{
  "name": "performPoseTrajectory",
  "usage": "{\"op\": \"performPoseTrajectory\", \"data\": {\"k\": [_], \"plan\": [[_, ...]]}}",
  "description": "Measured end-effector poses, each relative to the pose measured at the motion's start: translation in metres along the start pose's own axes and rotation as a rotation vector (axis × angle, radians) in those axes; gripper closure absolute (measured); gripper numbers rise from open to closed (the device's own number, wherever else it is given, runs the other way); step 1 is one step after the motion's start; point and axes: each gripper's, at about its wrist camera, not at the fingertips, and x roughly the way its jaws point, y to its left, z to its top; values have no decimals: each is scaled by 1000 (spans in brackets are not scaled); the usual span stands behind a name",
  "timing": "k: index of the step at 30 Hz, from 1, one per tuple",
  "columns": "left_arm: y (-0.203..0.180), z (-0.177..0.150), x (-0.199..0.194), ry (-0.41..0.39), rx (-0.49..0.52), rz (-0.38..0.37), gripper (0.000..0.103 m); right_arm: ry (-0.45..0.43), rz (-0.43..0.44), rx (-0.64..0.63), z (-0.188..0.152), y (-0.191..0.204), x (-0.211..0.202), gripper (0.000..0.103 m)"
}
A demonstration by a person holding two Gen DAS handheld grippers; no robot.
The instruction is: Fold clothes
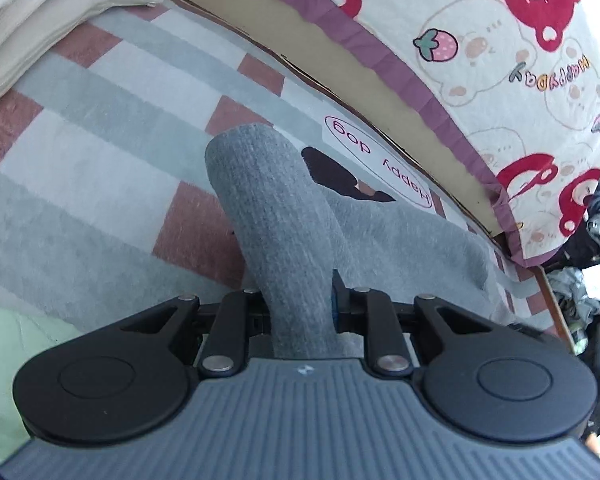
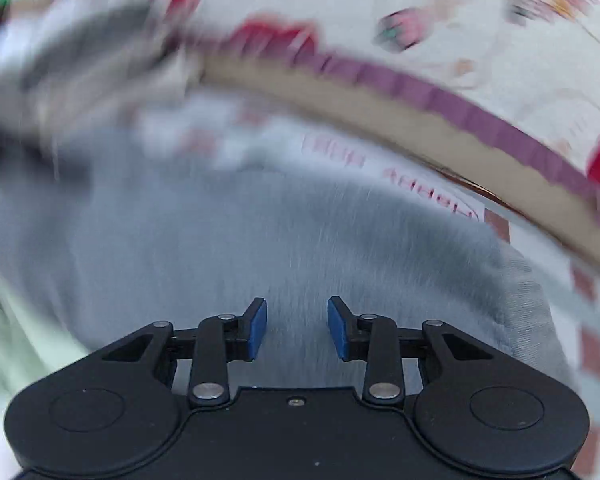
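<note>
A grey knitted garment [image 1: 400,240] lies on a striped grey, white and pink blanket [image 1: 100,128]. My left gripper [image 1: 300,304] is shut on a thick ribbed fold of it [image 1: 268,208], which rises from between the jaws and bends over away from the camera. In the blurred right wrist view the same grey garment [image 2: 300,232] spreads flat under my right gripper [image 2: 297,328]. Its blue pads [image 2: 258,330] stand apart with only the cloth surface below them, nothing pinched between.
A stack of folded cream and white clothes [image 1: 40,12] sits at the far left. A cushion with red bears and a purple frill [image 1: 500,60] leans along the back, over a tan board [image 1: 340,64]. Dark clutter [image 1: 592,264] lies at the right edge.
</note>
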Motion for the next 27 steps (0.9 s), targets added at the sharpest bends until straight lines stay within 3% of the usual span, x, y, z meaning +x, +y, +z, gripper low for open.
{"op": "performPoseTrajectory", "data": {"k": [1, 3, 6, 9, 15, 19, 23, 27], "plan": [[0, -1, 0, 2, 6, 4, 84, -36, -28, -7, -7, 7, 2, 66], [0, -3, 0, 5, 5, 7, 84, -20, -45, 33, -1, 7, -3, 67], [3, -4, 0, 8, -15, 2, 84, -80, 26, 33, 22, -1, -16, 69], [3, -5, 1, 10, -12, 5, 84, -103, 25, 66, 49, -12, -4, 68], [8, -7, 2, 17, -17, 0, 83, 12, 27, 393, 76, -57, 76, 62], [8, -10, 4, 31, 14, 23, 80, -4, -19, 284, 72, -46, 63, 64], [5, -9, 7, 64, 36, 44, 75, -35, -2, 238, 47, -36, 30, 64], [-7, -9, 5, 174, 56, -21, 72, -24, -24, 147, 24, -22, 21, 62]]}}
